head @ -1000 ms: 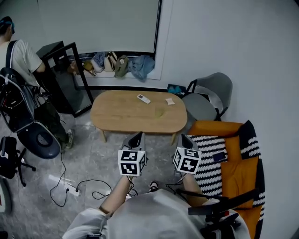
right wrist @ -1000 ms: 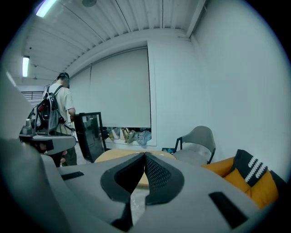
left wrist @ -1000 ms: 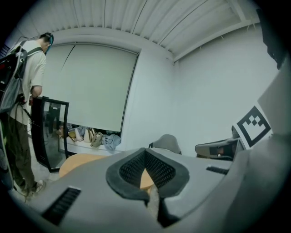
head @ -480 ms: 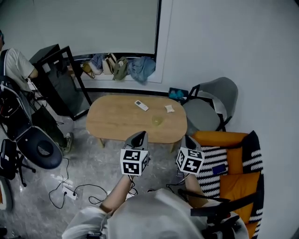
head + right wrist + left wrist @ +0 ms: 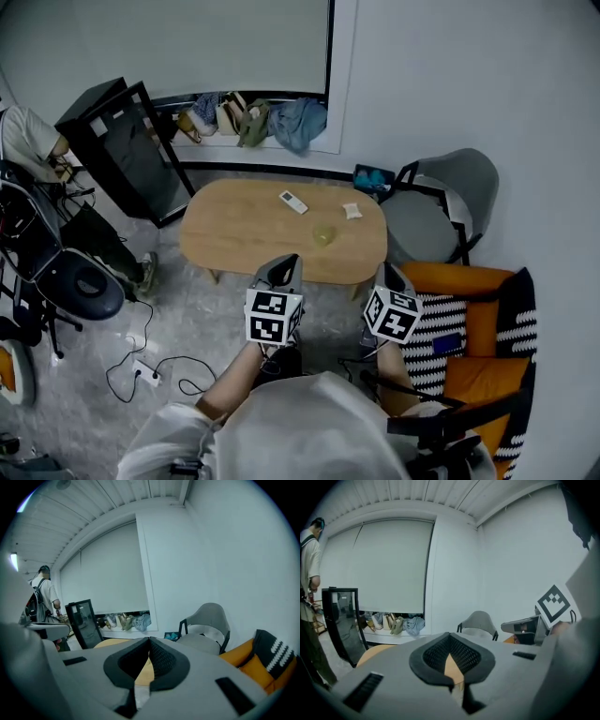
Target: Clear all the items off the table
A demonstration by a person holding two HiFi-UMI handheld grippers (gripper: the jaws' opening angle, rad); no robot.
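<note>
An oval wooden table (image 5: 244, 234) stands ahead of me in the head view. On it lie a white remote (image 5: 293, 202), a small white packet (image 5: 352, 212) and a pale yellowish item (image 5: 323, 234). My left gripper (image 5: 285, 266) hovers at the table's near edge, jaws together, nothing between them. My right gripper (image 5: 390, 277) hangs off the table's near right corner, also shut and empty. In the left gripper view the closed jaws (image 5: 451, 637) fill the lower frame with the tabletop behind them. The right gripper view shows the same closed tips (image 5: 149, 641).
A grey chair (image 5: 441, 202) stands right of the table, and an orange seat with a striped cushion (image 5: 469, 323) sits nearer me. A black glass-fronted cabinet (image 5: 127, 150) leans at the left. Bags and clothes (image 5: 253, 117) lie on the sill. A person (image 5: 28, 141) stands far left; cables (image 5: 159, 370) cross the floor.
Both grippers have moved forward toward the table together, still shut. The view has shifted, so the table sits closer and the person at the left is nearer the frame's edge.
</note>
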